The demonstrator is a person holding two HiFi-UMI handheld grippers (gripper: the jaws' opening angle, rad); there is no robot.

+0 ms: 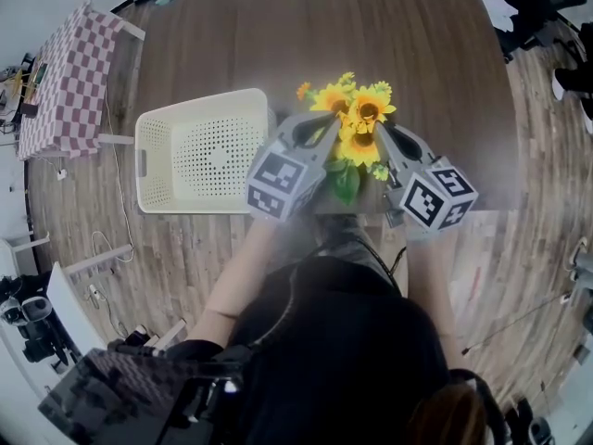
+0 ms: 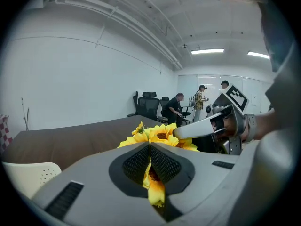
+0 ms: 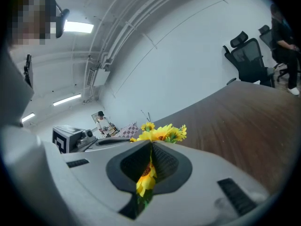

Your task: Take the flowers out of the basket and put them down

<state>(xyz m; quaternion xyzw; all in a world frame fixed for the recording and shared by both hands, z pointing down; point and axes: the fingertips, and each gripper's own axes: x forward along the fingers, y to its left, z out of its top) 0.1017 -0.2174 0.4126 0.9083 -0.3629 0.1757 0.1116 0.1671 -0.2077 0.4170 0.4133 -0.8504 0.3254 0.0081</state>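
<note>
Holding the flowers (image 1: 357,123) with two grippers at once creates several failure modes at this stage.

**Current state**
- The left gripper (image 2: 149,160) has its jaws almost fully closed. They pinch a yellow flower head (image 2: 155,189) between the pads.
- The right gripper (image 3: 150,160) is likewise nearly closed on a flower head, with a green leaf (image 3: 141,199) showing below the pads.
- The bunch sits between the two grippers, over the near edge of the table (image 1: 324,26) and just to the right of the basket (image 1: 153,151). The basket is empty.
- No view shows whether the stems touch the table.

**Likely faults and causes**
1. *Petal or head damage.* Both grips are on blooms, not on stems. Any pull of one gripper away from the other probably tears petals or separates a head from the bunch.
2. *Drop over the edge.* The bunch is close to the table's near edge. Releasing here, with the weight leaning toward the person, risks the flowers sliding off onto the floor.
3. *Uneven release.* Opening one gripper first leaves the bunch hanging from a single flower head, which may swing, twist or slip free.
4. *Snagging.* Petals caught in the textured pads may cling when the jaws open and drag the bunch sideways, possibly against the basket wall.
</note>
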